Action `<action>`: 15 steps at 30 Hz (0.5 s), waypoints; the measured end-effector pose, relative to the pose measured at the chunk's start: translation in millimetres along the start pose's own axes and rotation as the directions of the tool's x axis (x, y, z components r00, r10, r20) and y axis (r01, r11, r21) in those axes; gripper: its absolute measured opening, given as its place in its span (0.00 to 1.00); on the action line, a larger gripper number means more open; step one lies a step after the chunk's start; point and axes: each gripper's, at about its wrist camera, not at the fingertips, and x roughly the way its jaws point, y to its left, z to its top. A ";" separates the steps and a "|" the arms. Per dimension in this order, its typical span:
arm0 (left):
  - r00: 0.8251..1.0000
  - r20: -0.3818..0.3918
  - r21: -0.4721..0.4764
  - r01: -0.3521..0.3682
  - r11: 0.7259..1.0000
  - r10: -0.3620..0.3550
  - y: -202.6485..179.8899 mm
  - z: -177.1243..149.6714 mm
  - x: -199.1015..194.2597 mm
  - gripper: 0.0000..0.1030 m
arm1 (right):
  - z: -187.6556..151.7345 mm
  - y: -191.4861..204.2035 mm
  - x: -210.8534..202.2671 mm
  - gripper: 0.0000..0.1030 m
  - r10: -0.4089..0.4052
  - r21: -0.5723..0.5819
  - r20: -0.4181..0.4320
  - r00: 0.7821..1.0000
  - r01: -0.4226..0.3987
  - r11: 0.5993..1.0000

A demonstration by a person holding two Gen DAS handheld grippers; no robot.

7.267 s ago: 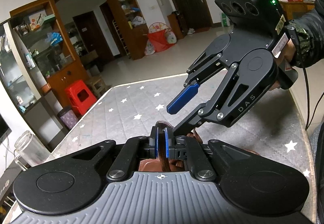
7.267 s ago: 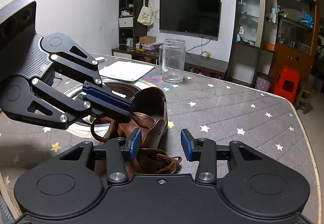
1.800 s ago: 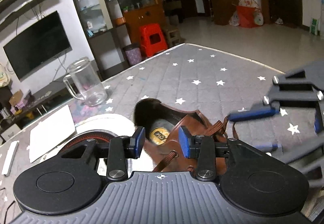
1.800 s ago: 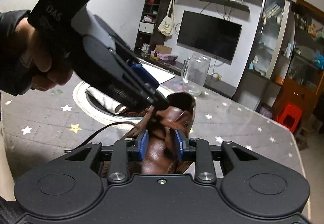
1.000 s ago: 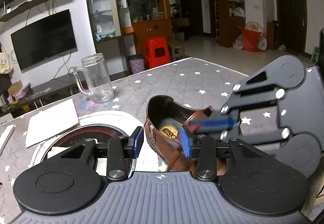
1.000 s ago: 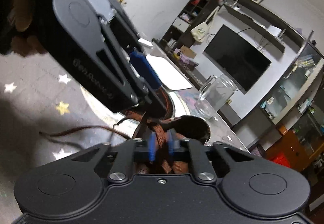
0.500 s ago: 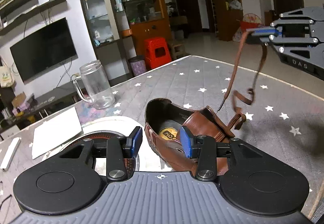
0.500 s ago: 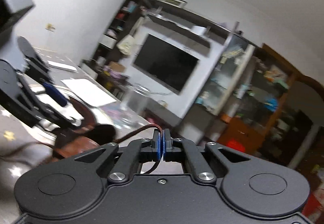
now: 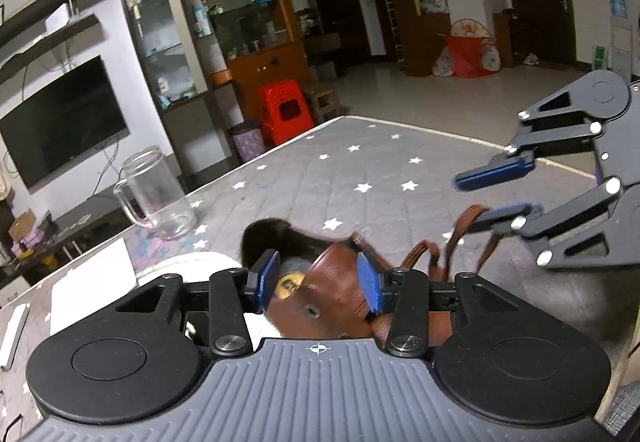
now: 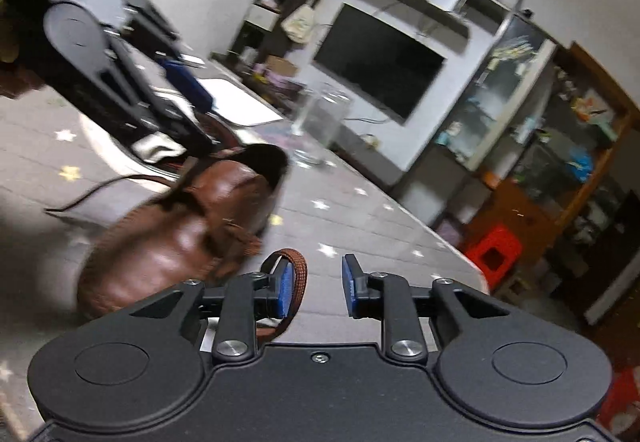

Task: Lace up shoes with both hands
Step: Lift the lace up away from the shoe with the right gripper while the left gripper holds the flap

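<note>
One shoe (image 9: 340,282), two hand-held grippers

Black tongs (image 9: 318,284) with blue pads; silver screws; ribbed grey housing.

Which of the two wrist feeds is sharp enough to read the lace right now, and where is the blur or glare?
Left wrist view: mostly sharp, fisheye-bent edges, shoe soft, lace readable. Right wrist view: motion-smeared throughout, glare on the shoe's toe, only the lace by the right gripper crisp.

The shoe (image 9: 332,282) lies on the table (image 9: 360,162), the glass jar (image 9: 156,198) behind it to the left, the lace (image 10: 298,266) trailing off its right side.
</note>
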 end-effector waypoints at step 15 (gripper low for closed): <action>0.999 -0.018 0.042 0.052 0.998 -0.052 -17.5 7.4 28.0 0.46 | -14.4 5.4 -9.9 0.38 0.215 0.001 -0.206 0.955 -0.220 0.976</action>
